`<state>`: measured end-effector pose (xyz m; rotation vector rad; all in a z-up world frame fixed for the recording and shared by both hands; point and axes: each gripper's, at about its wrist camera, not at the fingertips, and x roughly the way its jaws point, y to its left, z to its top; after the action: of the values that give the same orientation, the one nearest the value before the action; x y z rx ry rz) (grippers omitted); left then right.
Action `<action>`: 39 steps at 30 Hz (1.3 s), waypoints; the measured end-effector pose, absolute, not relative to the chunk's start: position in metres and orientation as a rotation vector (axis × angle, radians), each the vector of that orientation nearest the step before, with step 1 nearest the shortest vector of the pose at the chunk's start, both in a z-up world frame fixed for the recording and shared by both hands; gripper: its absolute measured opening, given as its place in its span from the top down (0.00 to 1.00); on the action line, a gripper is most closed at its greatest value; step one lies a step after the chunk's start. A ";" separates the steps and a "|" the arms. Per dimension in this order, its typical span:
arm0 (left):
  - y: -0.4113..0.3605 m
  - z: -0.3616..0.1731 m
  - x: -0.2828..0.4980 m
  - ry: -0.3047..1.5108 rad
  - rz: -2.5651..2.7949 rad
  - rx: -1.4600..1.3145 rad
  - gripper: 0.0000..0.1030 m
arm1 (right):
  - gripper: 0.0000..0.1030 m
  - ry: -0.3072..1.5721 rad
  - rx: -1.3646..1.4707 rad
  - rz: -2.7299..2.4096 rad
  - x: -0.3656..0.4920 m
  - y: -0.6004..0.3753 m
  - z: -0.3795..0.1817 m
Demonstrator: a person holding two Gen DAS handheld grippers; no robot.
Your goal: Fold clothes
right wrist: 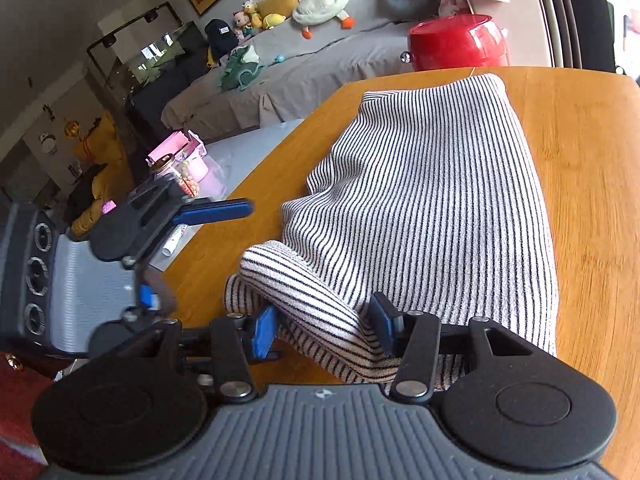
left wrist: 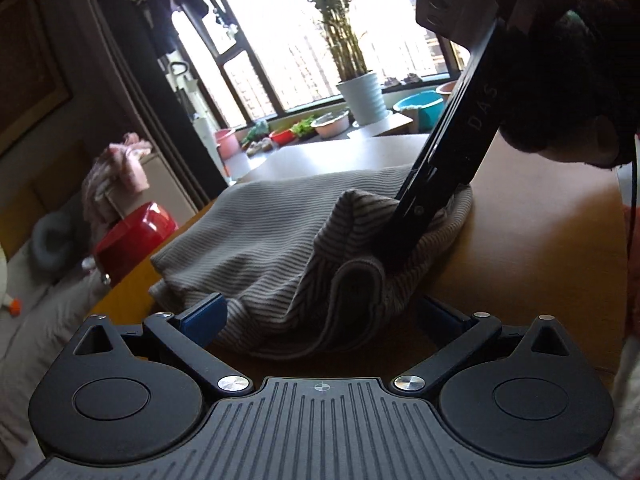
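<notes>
A black-and-white striped garment (right wrist: 432, 184) lies partly folded on the wooden table (right wrist: 580, 140). My right gripper (right wrist: 324, 330) sits at its near edge, shut on a rolled-up fold of the cloth that fills the gap between its blue pads (right wrist: 264, 336). In the left wrist view the same garment (left wrist: 260, 232) is bunched and lifted where the right gripper (left wrist: 396, 252) bites it. My left gripper (left wrist: 320, 314) stands wide open low over the garment's near hem, with nothing pinched between its blue pads (left wrist: 204, 312). The right wrist view shows it (right wrist: 192, 256) to the left, off the cloth.
A red container (right wrist: 456, 42) stands just beyond the table's far edge. A grey sofa (right wrist: 320, 64) with plush toys runs behind it. A pink box (right wrist: 180, 156) and a jar sit left of the table. A potted plant (left wrist: 360, 96) and bowls line the windowsill.
</notes>
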<state>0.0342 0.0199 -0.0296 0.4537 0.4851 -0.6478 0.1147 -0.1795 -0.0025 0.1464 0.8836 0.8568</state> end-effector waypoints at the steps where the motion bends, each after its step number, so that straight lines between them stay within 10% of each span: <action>1: 0.015 -0.032 0.038 0.485 -0.662 0.466 0.00 | 0.52 0.881 0.141 0.861 0.115 -0.180 -0.002; 4: 0.001 -0.039 0.049 0.485 -0.703 0.501 0.03 | 0.53 0.857 0.096 0.846 0.111 -0.182 0.008; 7: -0.013 -0.047 0.060 0.484 -0.744 0.537 0.36 | 0.46 0.742 -0.013 0.791 0.096 -0.195 0.033; 10: 0.002 -0.042 0.080 0.567 -0.767 0.341 0.40 | 0.26 0.586 -0.176 0.670 0.078 -0.219 0.053; 23: 0.092 -0.050 0.156 0.825 -0.783 -0.416 0.47 | 0.25 0.373 -0.554 0.526 0.071 -0.207 -0.006; 29: 0.093 -0.042 0.143 0.821 -0.744 -0.377 0.48 | 0.65 0.342 -0.579 0.716 0.063 -0.170 0.004; 39: 0.102 -0.017 0.094 0.925 -0.925 -0.520 0.48 | 0.70 0.468 -0.163 0.883 0.035 -0.221 0.084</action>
<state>0.0937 0.1022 -0.0167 -0.5200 0.9253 -0.9247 0.0352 -0.2215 0.0843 -0.1631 0.4683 0.8826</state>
